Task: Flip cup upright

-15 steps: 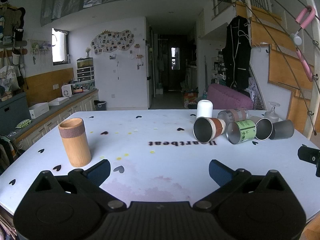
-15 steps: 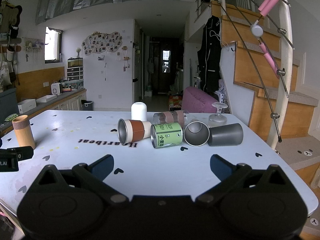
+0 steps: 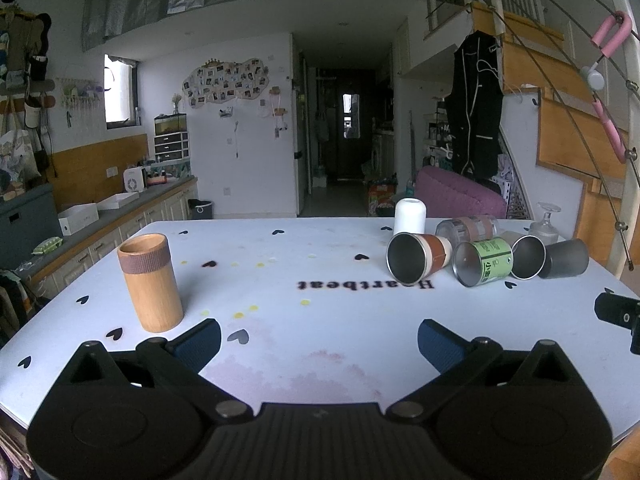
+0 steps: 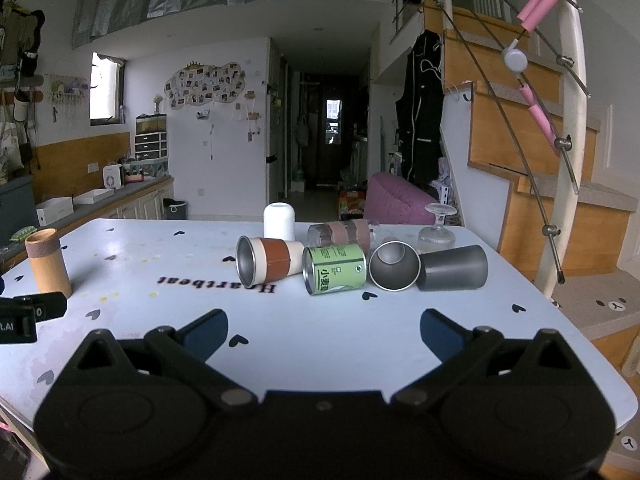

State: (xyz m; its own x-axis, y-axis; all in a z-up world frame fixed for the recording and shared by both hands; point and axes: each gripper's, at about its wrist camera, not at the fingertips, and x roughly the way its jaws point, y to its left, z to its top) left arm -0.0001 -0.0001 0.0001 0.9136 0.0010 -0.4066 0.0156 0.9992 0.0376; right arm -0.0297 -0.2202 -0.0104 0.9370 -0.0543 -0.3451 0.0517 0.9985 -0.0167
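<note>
Several cups lie on their sides on the white table [image 4: 320, 344]: a cream cup with a brown sleeve [image 4: 268, 265], a green can-like cup [image 4: 334, 269], a grey metal cup [image 4: 394, 266], a dark grey cup [image 4: 454, 267] and a clear glass with a brown band [image 4: 344, 232] behind them. A bamboo cup [image 3: 150, 282] stands upright at the left, just beyond my left gripper's left finger. My left gripper [image 3: 318, 340] is open and empty. My right gripper [image 4: 324, 332] is open and empty, short of the green cup.
A white cup [image 4: 279, 222] stands mouth down behind the group. A stemmed glass [image 4: 438, 226] stands upside down at the back right. The table's right edge is close to the wooden stairs [image 4: 560, 200]. A kitchen counter [image 3: 100, 216] runs along the left.
</note>
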